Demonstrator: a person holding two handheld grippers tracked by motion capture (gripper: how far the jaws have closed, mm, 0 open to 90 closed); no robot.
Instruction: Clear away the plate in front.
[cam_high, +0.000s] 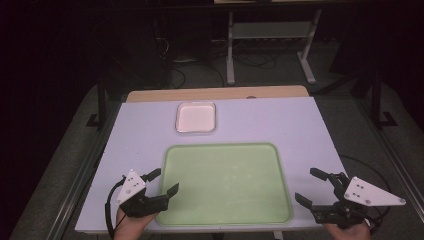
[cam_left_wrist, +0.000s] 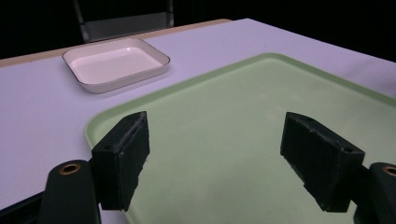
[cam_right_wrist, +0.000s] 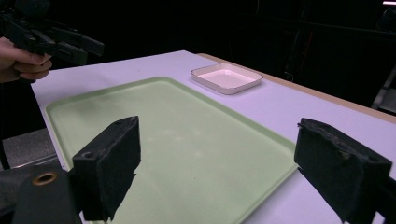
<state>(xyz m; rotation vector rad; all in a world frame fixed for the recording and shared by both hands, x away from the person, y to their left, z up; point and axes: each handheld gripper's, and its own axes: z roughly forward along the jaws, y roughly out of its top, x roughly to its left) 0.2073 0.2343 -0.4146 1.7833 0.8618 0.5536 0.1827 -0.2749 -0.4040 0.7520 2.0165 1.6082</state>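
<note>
A pale green tray lies on the white table near the front edge, with nothing on it. Behind it sits a small white dish, also bare. My left gripper hovers at the tray's front left corner, jaws wide apart with nothing between them. My right gripper hangs off the tray's front right corner, also open and holding nothing. In the left gripper view the tray and the dish lie beyond the black pads. The right gripper view shows the tray, the dish and the left gripper far off.
The white table top has a wooden strip along its far edge. Beyond the table stand a metal frame and cables on a dark floor. A black post rises at the table's left side.
</note>
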